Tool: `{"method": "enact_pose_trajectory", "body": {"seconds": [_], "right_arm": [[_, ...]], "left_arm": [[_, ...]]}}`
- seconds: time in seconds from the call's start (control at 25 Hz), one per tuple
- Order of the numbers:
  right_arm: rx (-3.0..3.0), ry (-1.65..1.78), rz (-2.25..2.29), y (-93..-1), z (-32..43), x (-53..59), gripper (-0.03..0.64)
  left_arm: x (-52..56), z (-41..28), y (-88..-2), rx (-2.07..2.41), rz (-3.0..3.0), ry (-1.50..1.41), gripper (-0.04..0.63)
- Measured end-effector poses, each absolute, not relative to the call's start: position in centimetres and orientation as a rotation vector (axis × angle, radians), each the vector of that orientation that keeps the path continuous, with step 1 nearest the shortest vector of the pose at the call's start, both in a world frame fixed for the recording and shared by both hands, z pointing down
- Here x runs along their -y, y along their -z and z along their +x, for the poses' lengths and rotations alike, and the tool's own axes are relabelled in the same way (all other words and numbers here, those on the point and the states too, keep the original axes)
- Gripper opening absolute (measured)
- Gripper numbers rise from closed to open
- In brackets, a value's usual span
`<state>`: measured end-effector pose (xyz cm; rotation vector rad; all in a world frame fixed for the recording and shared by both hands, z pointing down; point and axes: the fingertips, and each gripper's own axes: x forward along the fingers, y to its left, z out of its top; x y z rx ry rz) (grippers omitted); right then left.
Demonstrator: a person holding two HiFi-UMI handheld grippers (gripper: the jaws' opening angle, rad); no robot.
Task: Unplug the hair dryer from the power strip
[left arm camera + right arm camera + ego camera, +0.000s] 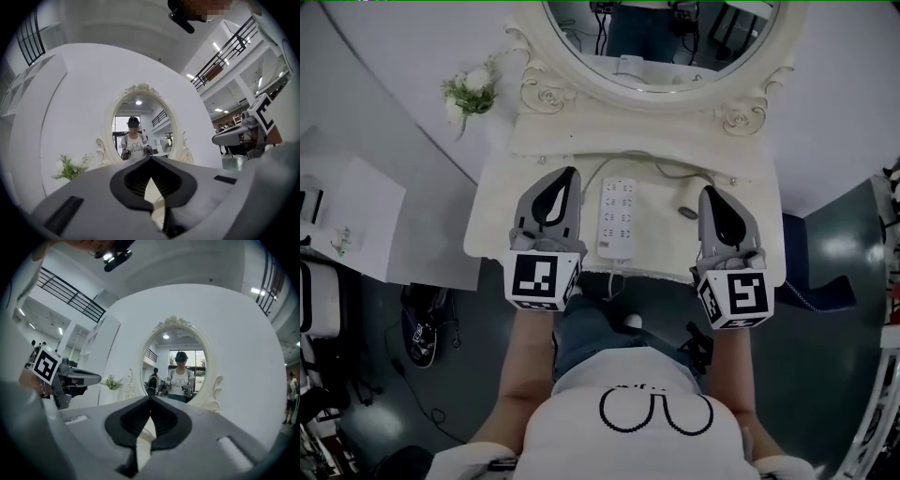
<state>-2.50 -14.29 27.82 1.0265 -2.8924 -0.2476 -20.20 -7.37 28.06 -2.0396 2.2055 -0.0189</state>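
**A:** The left gripper [151,159] is pressed together, its ribbed dark pads tip to tip with nothing between them. Why is it held that way?

**B:** It reads as a ready pose. The right gripper [151,400] is closed and empty too. The person holds both level over the front edge of the dressing table [492,225], aimed at the mirror [661,37], one on each side of the power strip [619,217].

**A:** Where exactly does the strip lie?

**B:** It lies flat in the middle of the table, its long side running front to back. Its near end is at the front edge, where its cord seems to drop over. It is a hard white plastic slab with rows of sockets, and from there either gripper could probably reach it.

**A:** And the hair dryer?

**B:** It can't be picked out with certainty. A thin pale cable [661,169] curves along the back of the table toward the right. A small whitish piece [688,202] with a dark end lies between the strip and the right gripper. Whether that is the plug or part of the dryer is unclear, and no plug shows plainly in the sockets.

**A:** What is the table like?

**B:** The top is smooth and cream-white with a wavy edge. The oval mirror's frame is carved in rigid, glossy scrolls. A soft sprig of flowers [471,89] sits by the frame's left scroll.
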Motion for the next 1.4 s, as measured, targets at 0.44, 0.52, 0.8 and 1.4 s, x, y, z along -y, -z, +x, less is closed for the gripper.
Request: {"method": "enact_pose_trajectory", "body": {"seconds": [0.44,0.52,0.8,1.4], "right_arm": [[2.958,0.285,1.05,-24.1,-1.9,13.0,-0.006],[2.95,0.295,1.049,-23.7,-2.4,12.9,-0.005],[2.924,0.308,1.114,-23.1,-2.2,12.9,-0.006],[2.893,0.305,1.144,-23.3,-2.7,14.1,-0.006]], "left_arm": [[5.7,-20.2,-24.1,-2.197,-1.956,-0.027,-0.002],[5.7,-21.0,-23.3,-2.199,-1.935,-0.032,-0.002],[6.3,-21.5,-22.7,-2.162,-1.949,-0.02,-0.002],[7.6,-22.5,-23.1,-2.128,-1.998,-0.001,-0.002]]}}
